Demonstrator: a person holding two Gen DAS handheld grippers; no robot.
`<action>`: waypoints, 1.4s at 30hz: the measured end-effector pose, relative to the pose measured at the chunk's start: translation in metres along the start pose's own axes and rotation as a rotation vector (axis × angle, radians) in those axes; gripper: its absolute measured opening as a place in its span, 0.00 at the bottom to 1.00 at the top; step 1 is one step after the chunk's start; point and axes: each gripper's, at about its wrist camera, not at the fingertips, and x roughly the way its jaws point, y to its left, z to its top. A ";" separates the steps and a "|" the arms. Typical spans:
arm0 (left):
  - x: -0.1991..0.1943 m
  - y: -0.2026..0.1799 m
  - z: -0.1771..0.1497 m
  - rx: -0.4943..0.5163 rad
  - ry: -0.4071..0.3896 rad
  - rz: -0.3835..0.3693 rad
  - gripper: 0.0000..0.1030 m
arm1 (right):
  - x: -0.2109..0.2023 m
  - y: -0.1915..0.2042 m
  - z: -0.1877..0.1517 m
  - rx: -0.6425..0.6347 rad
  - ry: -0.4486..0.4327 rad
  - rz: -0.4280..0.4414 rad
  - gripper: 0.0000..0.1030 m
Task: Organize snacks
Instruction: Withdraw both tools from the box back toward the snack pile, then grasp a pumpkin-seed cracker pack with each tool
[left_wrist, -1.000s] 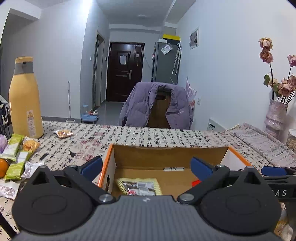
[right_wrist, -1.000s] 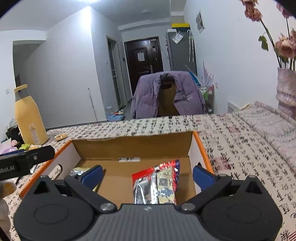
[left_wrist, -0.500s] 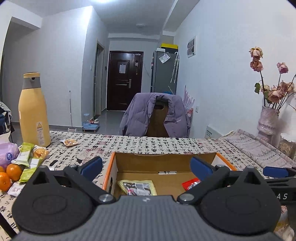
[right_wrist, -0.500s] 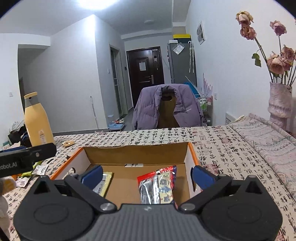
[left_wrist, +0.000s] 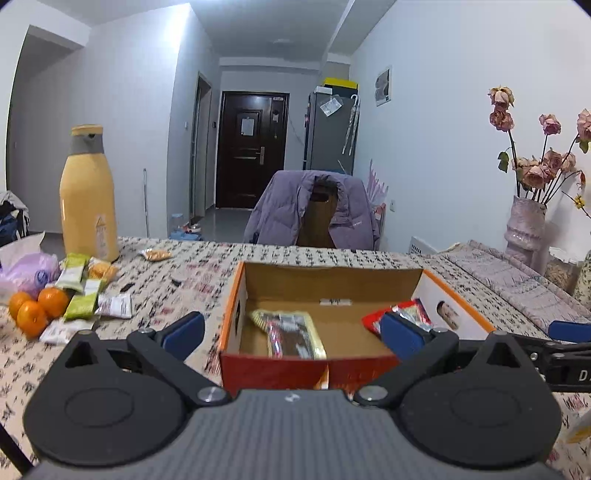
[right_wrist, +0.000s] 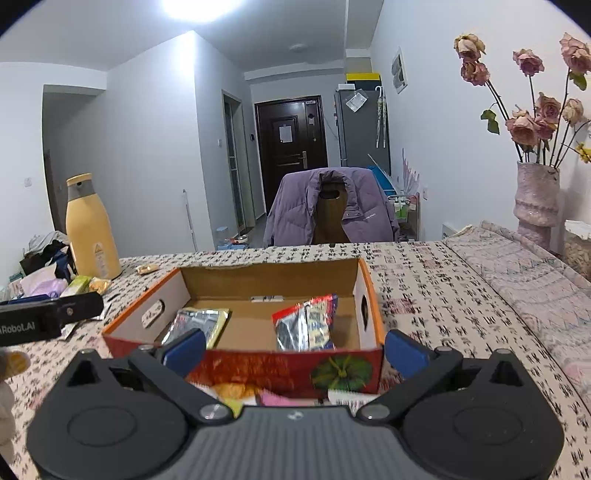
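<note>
An open cardboard box (left_wrist: 332, 273) (right_wrist: 266, 271) with orange rims stands on the patterned tablecloth. Inside lie a yellow-edged snack packet (left_wrist: 291, 332) (right_wrist: 195, 325) on the left and a red-and-silver snack bag (left_wrist: 406, 312) (right_wrist: 306, 325) on the right. My left gripper (left_wrist: 291, 338) is open, raised in front of the box, holding nothing. My right gripper (right_wrist: 293, 350) is also open and empty, before the box's near wall. Loose snack packets (left_wrist: 85, 291) lie on the table to the left of the box.
A tall yellow bottle (left_wrist: 88, 195) stands at the back left, with oranges (left_wrist: 33, 308) and a purple bag (left_wrist: 26, 271) nearby. A vase of dried roses (right_wrist: 535, 206) is at the right. A chair with a purple jacket (left_wrist: 314, 210) is behind the table.
Both grippers have pulled back and risen from over the box; its near wall now shows in both views. Both stay open and empty.
</note>
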 end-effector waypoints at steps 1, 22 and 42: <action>-0.003 0.002 -0.003 -0.002 0.004 0.000 1.00 | -0.004 -0.001 -0.004 0.000 0.003 0.000 1.00; -0.020 0.017 -0.071 0.010 0.114 -0.026 1.00 | -0.021 -0.034 -0.063 0.050 0.120 -0.100 1.00; -0.017 0.026 -0.067 -0.041 0.125 -0.010 1.00 | 0.065 -0.051 -0.034 0.075 0.231 -0.147 0.78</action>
